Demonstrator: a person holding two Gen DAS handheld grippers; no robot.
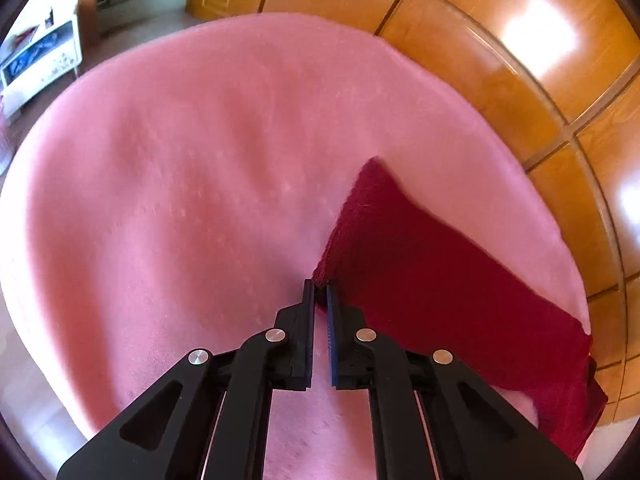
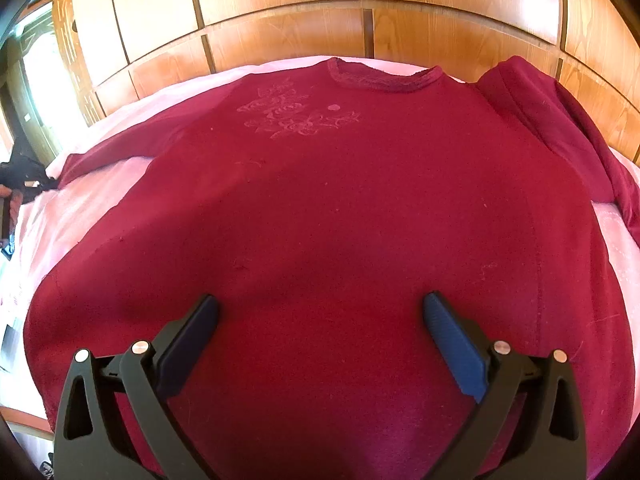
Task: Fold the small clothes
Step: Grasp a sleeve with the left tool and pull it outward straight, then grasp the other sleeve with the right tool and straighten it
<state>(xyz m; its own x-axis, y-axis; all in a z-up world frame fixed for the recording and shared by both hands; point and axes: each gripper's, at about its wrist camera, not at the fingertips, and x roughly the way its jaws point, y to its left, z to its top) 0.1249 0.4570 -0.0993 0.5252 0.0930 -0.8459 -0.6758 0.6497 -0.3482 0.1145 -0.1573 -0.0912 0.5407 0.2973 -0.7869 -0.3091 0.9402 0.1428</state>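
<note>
A dark red sweater [image 2: 340, 208] lies spread flat on the pink bed cover [image 1: 192, 184], collar at the far edge by the wooden wall panels [image 2: 280, 12]. The left gripper [image 1: 319, 286] is clamped on a sleeve's edge. The right gripper [image 2: 320, 316] hovers over the sweater's near body, jaws spread wide.
</note>
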